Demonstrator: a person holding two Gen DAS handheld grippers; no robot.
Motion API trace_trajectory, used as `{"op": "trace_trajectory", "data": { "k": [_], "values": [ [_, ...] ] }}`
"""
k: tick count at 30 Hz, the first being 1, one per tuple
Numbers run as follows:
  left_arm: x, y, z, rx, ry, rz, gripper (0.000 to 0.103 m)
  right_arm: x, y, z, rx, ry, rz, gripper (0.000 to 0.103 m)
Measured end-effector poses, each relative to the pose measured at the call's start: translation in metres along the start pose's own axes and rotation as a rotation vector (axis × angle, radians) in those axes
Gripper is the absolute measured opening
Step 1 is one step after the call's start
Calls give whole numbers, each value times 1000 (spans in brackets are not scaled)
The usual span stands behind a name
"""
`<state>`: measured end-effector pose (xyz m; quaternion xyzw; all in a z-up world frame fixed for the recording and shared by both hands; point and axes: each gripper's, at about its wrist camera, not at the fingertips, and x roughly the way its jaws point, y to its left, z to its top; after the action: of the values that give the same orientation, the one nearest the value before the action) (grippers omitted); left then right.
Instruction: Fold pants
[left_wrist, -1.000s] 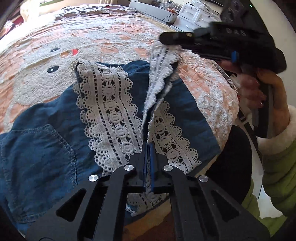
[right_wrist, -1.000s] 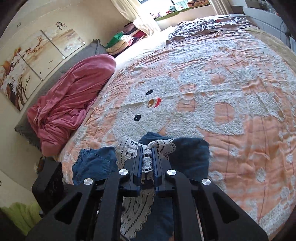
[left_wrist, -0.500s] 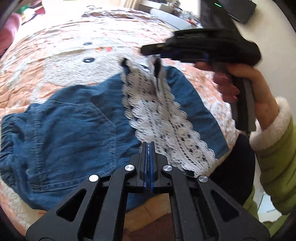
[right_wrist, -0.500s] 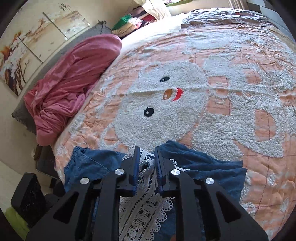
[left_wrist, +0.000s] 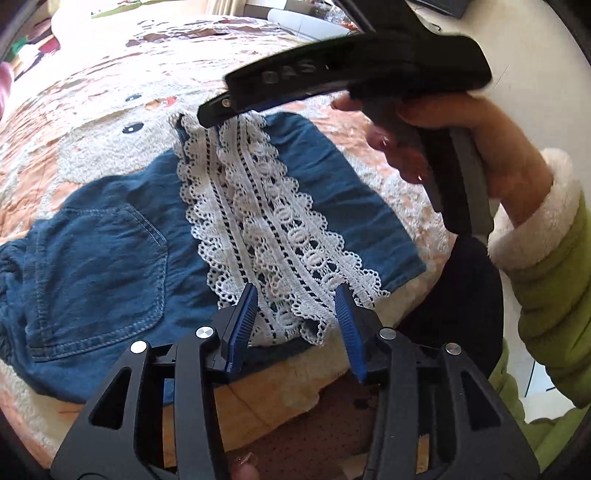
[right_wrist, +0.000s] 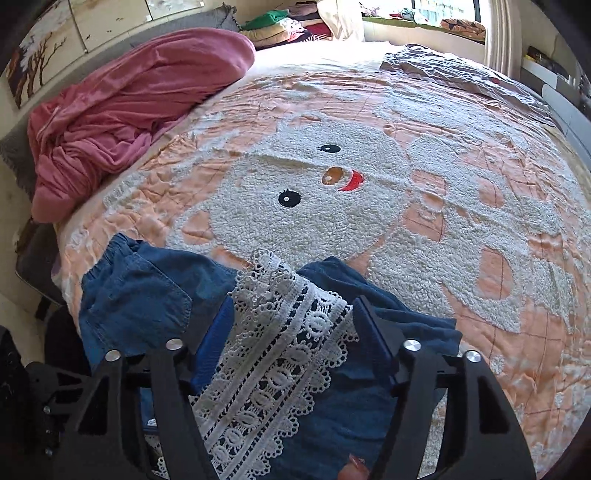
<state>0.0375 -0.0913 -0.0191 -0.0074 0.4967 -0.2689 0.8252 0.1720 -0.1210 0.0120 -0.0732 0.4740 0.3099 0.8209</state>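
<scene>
The blue denim pants (left_wrist: 103, 258) lie folded on the bed, with a back pocket at the left and white lace hems (left_wrist: 266, 221) laid across the middle. My left gripper (left_wrist: 297, 314) is open, its blue pads on either side of the near end of the lace. My right gripper (right_wrist: 291, 321) is open over the far end of the lace (right_wrist: 280, 332); it also shows in the left wrist view (left_wrist: 332, 81), held by a hand above the pants.
The pants (right_wrist: 140, 295) lie on a peach bedspread (right_wrist: 498, 221) with a white fluffy snowman face. A pink blanket (right_wrist: 122, 103) is heaped at the far left. Clothes are piled by the window. The bed's near edge (left_wrist: 277, 398) is just below the left gripper.
Both grippers have opened and let go of the lace hems. The lace now lies flat on the denim. The right gripper has risen a little.
</scene>
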Motion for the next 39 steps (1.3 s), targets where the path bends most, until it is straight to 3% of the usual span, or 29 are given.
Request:
{"op": "trace_trajectory", "data": {
  "k": [1,2,4,7,12,18,21,22,23,25,27,29,34,39],
  "values": [
    [3,-1,-1,1,5,1,36,6,-2,1,6,21,14,12],
    [6,-3,-1,7,5,8,36,11,-4,1,22,35,29,12],
    [14,-4,-1,22,15,27,10,11,-8,2,51,26,54,9],
    [12,-1,-1,16,6,25,2,1,-14,3,107,-9,104,8],
    [-16,15,3,-7,-43,42,2,-5,-18,13,133,-55,111,8],
    [0,26,-7,-50,20,18,3,26,-5,13,105,6,120,9],
    [2,22,-8,-49,22,26,5,31,-3,11,99,12,120,16],
    [1,22,-8,-51,22,25,6,29,-4,11,103,7,121,23],
    [-1,23,-7,-51,20,28,8,24,-6,11,108,-7,122,23],
    [-7,24,-8,-43,5,42,22,6,-11,11,111,-57,132,24],
    [-16,25,-9,-48,-14,42,29,-15,-16,8,104,-106,123,25],
    [-28,24,-8,-43,-42,55,30,-30,-21,3,82,-124,87,27],
    [-39,4,2,21,-102,27,32,-28,-20,-11,-26,-54,39,28],
    [-8,-7,8,49,-42,14,32,-3,-12,-9,-40,9,85,28]
  ]
}}
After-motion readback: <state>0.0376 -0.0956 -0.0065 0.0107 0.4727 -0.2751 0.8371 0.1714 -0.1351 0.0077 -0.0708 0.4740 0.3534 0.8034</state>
